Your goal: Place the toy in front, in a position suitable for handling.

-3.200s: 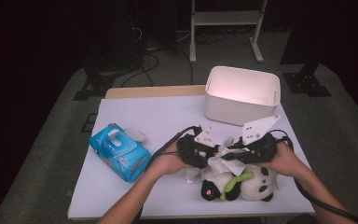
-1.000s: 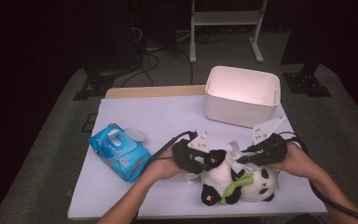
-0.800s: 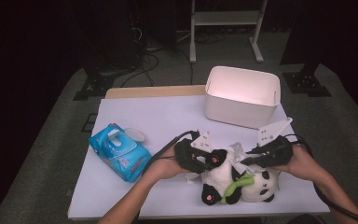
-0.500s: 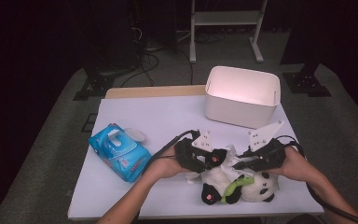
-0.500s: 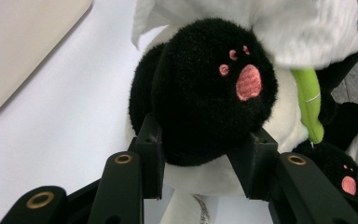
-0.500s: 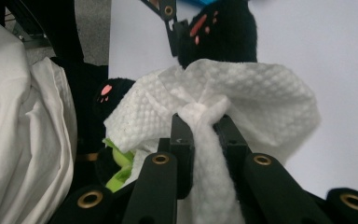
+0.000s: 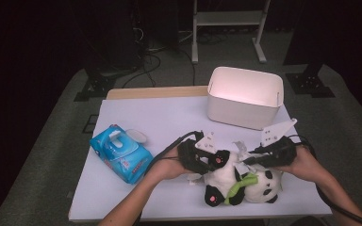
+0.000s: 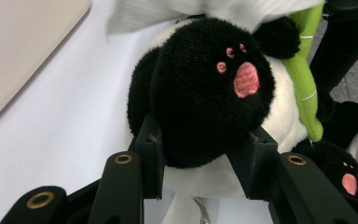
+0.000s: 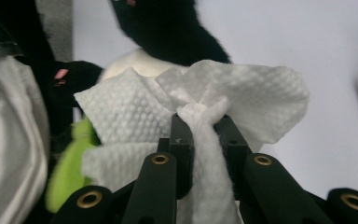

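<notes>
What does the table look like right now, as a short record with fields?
Work: wiping a toy panda with a wipe
Left gripper: shut on the toy panda's black paw
Right gripper: shut on a white wipe, over the panda
Pack of wipes: blue, left on the table
Bin: white, far right corner

1. The high view looks forward and down over my table (image 7: 169, 122).
2. My left gripper view sits close behind the panda (image 8: 205, 88).
3. My right gripper view, equally close, shares that panda (image 9: 163, 28).
</notes>
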A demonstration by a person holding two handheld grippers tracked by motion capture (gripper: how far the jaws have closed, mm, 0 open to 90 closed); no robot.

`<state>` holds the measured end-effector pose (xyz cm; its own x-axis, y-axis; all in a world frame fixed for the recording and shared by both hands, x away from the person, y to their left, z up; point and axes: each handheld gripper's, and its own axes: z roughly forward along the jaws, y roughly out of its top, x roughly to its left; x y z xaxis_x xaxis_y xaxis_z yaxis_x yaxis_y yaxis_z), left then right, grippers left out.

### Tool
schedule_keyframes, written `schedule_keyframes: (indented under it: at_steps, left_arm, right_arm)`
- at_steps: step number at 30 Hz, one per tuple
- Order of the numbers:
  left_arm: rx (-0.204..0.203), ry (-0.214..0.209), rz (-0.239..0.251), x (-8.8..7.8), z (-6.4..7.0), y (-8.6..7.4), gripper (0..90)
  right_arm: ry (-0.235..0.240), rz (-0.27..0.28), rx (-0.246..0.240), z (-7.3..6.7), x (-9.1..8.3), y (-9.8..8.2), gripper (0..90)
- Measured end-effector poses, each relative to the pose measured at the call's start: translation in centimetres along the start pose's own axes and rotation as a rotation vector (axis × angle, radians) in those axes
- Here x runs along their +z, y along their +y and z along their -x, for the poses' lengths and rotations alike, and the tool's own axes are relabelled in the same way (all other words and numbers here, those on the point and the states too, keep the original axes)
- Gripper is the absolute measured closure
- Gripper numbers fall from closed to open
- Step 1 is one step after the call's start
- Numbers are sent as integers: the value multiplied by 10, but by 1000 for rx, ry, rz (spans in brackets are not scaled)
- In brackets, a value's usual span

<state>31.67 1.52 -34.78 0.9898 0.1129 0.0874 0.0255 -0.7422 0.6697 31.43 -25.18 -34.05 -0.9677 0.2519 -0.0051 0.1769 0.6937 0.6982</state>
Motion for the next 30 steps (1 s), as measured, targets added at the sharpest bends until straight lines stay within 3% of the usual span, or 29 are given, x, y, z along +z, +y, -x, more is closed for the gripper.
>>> schedule_keyframes:
  at_steps: [2, 6, 9, 17, 21, 24, 26, 30]
  left_arm:
    - [-11, -3, 9, -1, 0, -3, 584]
    - [-22, -14, 17, -1, -1, -3, 555]
    - [-41, -39, 25, -3, 0, 0, 466]
    - [-10, -35, 5, -3, 3, 9, 402]
    - [-3, -33, -11, 8, 3, 19, 327]
    - [8, -30, -19, 12, 3, 23, 324]
    - [18, -33, -22, 12, 4, 25, 406]
    - [29, -35, -15, 11, 6, 24, 481]
  right_arm:
    - [-15, -6, 14, 6, 2, -1, 793]
    - [-2, -9, 34, 6, 8, -5, 796]
    - [-6, -18, 24, 0, 9, -5, 798]
    - [-13, -22, 2, -6, 13, -3, 801]
    - [-9, -21, -3, -10, 16, 1, 802]
    - [-8, -20, -12, -10, 16, 1, 801]
    - [-17, -26, -13, -12, 14, 0, 801]
    - [-5, -14, -10, -7, 10, -2, 797]
